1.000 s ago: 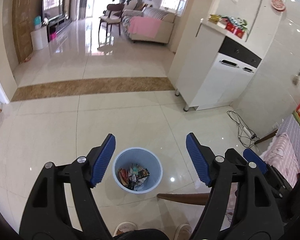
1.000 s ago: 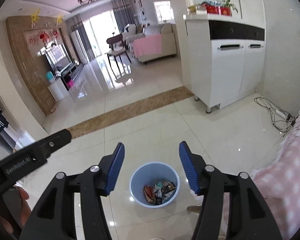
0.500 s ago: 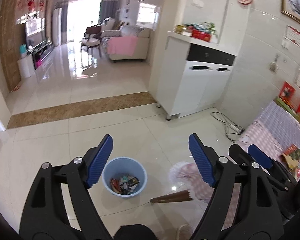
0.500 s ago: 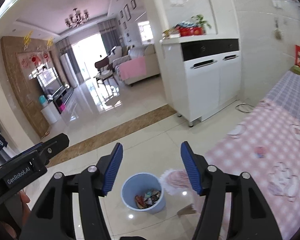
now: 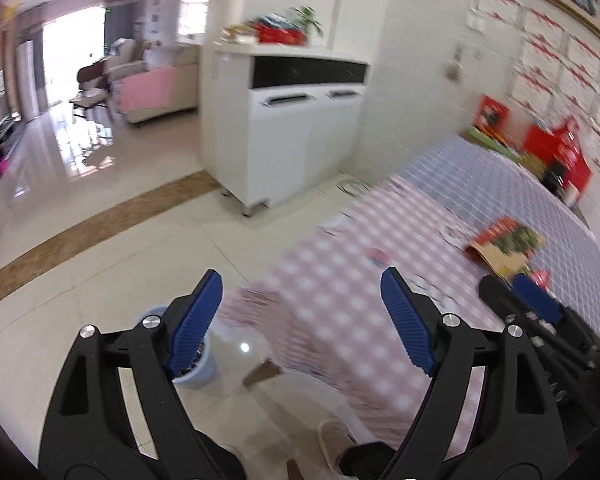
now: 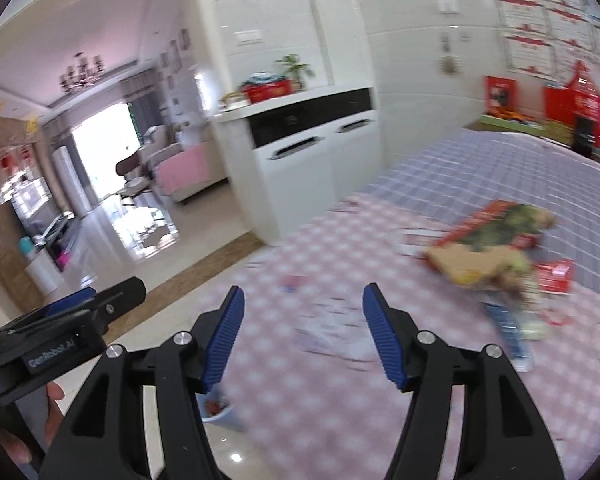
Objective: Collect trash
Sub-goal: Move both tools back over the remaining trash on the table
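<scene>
My left gripper [image 5: 300, 276] hangs over the near corner of the table with the pink-and-lilac checked cloth [image 5: 340, 300]; its jaws are opening and nothing is between them. My right gripper [image 6: 303, 292] is open and empty above the same cloth [image 6: 320, 380]. A heap of snack wrappers [image 6: 488, 248] lies on the table ahead and to the right of it; the left wrist view also catches the wrappers [image 5: 504, 246]. The light blue trash bin [image 5: 198, 376] stands on the floor at the lower left, half hidden behind the left finger. The right wrist view shows that bin [image 6: 224, 412] with wrappers inside.
A white cabinet [image 5: 300, 128] stands against the wall beyond the table. Red boxes [image 5: 560, 152] crowd the table's far side. A brown wooden leg [image 5: 262, 372] shows under the cloth near the bin. A person's shoe [image 5: 332, 444] is on the glossy tiled floor.
Both views have swung right and up, from the bin on the floor onto the table. The bin has slid to the lower left, and the left jaws stand a little wider.
</scene>
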A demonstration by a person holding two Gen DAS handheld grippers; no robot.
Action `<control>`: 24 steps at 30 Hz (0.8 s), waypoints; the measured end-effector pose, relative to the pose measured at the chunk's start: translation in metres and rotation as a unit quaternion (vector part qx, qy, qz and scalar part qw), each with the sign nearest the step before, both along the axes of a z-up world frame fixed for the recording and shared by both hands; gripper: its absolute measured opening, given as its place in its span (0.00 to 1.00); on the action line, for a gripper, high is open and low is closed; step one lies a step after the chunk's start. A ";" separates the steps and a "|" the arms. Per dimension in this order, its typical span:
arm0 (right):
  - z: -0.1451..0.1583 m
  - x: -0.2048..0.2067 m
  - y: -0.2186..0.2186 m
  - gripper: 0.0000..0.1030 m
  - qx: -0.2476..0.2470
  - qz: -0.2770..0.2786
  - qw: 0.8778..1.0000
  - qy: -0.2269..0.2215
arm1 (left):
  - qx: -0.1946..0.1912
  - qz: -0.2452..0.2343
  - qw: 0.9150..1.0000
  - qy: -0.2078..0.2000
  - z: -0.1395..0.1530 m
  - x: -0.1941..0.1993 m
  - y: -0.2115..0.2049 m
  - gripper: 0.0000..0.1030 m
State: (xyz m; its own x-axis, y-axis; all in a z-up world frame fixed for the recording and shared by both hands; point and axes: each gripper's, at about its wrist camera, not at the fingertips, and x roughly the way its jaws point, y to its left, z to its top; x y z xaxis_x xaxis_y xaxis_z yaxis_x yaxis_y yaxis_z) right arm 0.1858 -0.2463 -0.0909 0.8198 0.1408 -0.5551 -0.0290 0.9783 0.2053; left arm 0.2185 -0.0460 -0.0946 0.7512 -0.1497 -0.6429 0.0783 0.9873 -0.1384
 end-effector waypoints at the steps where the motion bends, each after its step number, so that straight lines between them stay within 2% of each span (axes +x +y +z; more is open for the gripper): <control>1: -0.001 -0.004 -0.016 0.59 -0.003 -0.015 1.000 0.003 | -0.003 -0.013 1.000 0.006 -0.003 0.001 -0.013 0.78; 7: -0.015 -0.027 -0.106 0.59 -0.010 -0.097 0.995 0.026 | 0.000 -0.090 0.995 0.033 -0.017 0.005 -0.097 0.78; 12: -0.032 -0.040 -0.161 0.59 -0.002 -0.140 0.989 0.046 | 0.013 -0.144 0.988 0.057 -0.033 0.004 -0.165 0.78; 18: -0.041 -0.046 -0.203 0.59 0.000 -0.174 0.983 0.063 | 0.014 -0.185 0.979 0.082 -0.049 0.005 -0.219 0.78; 24: -0.048 -0.041 -0.224 0.59 0.004 -0.175 0.982 0.078 | 0.025 -0.195 0.976 0.095 -0.061 0.013 -0.253 0.76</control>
